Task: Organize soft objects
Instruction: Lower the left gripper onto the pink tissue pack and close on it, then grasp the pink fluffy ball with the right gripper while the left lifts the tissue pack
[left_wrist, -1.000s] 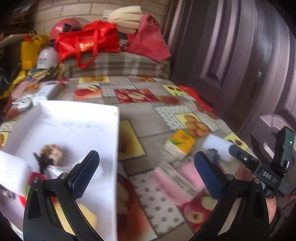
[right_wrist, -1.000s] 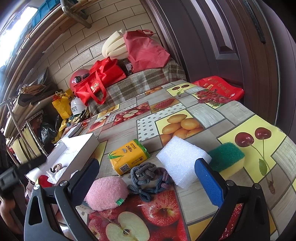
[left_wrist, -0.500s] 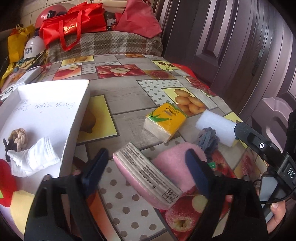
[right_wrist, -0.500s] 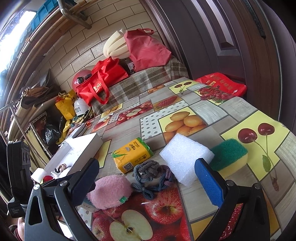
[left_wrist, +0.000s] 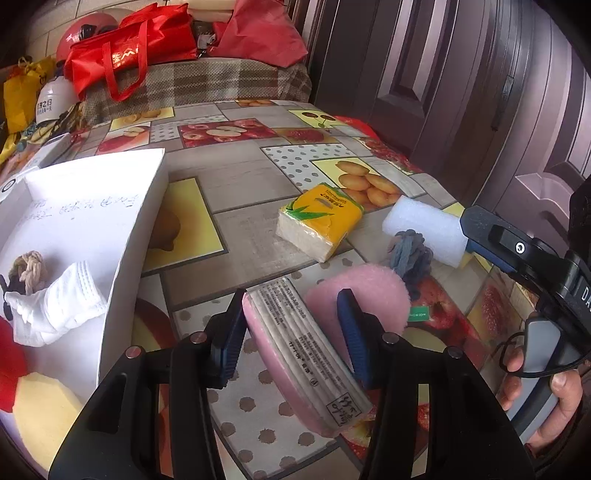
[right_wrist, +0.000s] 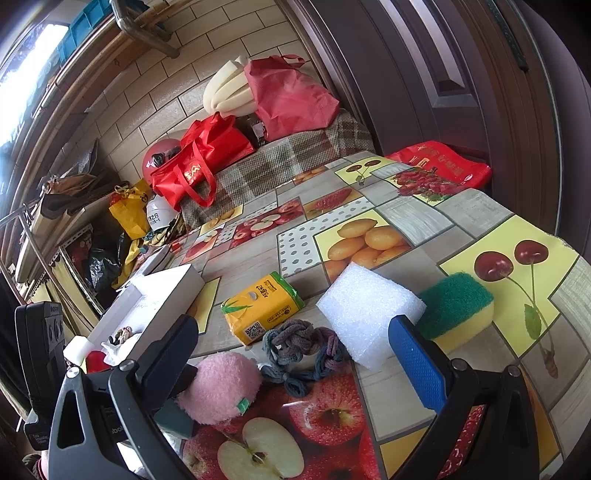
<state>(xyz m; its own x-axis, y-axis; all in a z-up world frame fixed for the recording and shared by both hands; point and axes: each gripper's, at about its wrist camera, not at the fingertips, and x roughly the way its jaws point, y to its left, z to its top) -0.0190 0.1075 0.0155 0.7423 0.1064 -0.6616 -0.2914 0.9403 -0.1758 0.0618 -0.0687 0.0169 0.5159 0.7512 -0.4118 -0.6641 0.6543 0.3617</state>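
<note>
left claw (left_wrist: 291, 328) pinches the pink tissue pack (left_wrist: 303, 354); right claw (right_wrist: 295, 354) gapes wide.

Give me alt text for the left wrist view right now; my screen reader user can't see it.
The left gripper straddles a pink tissue pack lying on a fruit-print tablecloth, jaws on either side, contact unclear. A fluffy pink pad lies just behind it, a yellow tissue pack farther back, and an open white box holding a white sock at left.
</note>
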